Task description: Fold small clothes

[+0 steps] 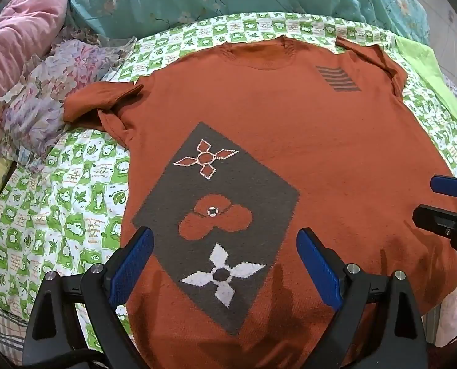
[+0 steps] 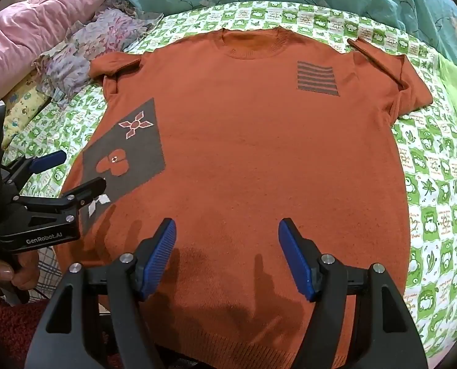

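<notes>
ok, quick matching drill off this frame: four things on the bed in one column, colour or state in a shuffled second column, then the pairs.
Things:
1. sweater
2. striped patch
3. left gripper
4. quilt

Colour or state:
A. pink, bunched at the far left
B. open, above the sweater's grey diamond panel
C. rust orange, spread flat, front up
D. grey bars below the collar, toward the right sleeve

Pairs: 1-C, 2-D, 3-B, 4-A

The right gripper is open too, over the lower part of the sweater.
</notes>
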A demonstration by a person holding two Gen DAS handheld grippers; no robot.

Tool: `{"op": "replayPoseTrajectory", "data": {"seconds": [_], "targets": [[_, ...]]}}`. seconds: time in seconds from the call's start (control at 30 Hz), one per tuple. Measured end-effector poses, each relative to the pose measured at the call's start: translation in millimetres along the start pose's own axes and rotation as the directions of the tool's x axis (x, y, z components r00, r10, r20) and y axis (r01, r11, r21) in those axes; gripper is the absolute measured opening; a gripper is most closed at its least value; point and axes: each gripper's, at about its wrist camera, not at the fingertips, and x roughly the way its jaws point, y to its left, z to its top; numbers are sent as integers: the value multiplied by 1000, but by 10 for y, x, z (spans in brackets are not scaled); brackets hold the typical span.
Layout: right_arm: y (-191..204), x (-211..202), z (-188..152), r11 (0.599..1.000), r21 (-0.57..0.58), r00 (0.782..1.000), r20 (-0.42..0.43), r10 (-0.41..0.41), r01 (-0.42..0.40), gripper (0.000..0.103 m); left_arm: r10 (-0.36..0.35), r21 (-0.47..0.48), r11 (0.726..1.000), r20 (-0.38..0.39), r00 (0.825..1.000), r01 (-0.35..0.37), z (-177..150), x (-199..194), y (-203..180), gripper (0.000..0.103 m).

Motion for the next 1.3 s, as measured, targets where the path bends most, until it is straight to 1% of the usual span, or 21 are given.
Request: {"op": "replayPoseTrajectory", "data": {"seconds": [0.33, 0.37, 0.5, 0.7, 0.97, 1.03, 1.07, 1.3], "targets": [[-5, -46, -32, 1000, 3, 1000, 4, 9, -9, 70, 0, 7, 1000, -2, 1000, 0, 19, -63, 80, 95], [-5, -40, -27, 1000, -3, 1000, -1, -2, 2, 70, -5, -1, 1000, 6, 1000, 5, -6, -26, -16, 95], [-9, -47, -40, 1000, -2, 1000, -1, -2, 2, 70, -5, 1, 1000, 1, 1000, 5, -8, -16, -44, 95], [-5, -24, -8, 1000, 1, 1000, 1, 7, -7, 70, -3, 4, 1000, -3, 1000, 3, -11, 1, -43, 95], [-2, -3, 14, 1000, 5, 1000, 4, 10, -10, 70, -23, -6, 1000, -18, 1000, 23, 10, 37, -18, 95], [4, -6, 23, 1000, 9, 1000, 4, 10, -10, 70, -20, -4, 1000, -23, 1000, 19, 22, 54, -17, 95], [-37, 13, 67, 1000, 14, 1000, 3, 10, -10, 70, -3, 6, 1000, -11, 1000, 3, 23, 61, -15, 95], [-54, 35, 83, 1000, 20, 1000, -7, 6, -5, 70, -26, -8, 1000, -45, 999, 26, 58, 130, -13, 95]]}}
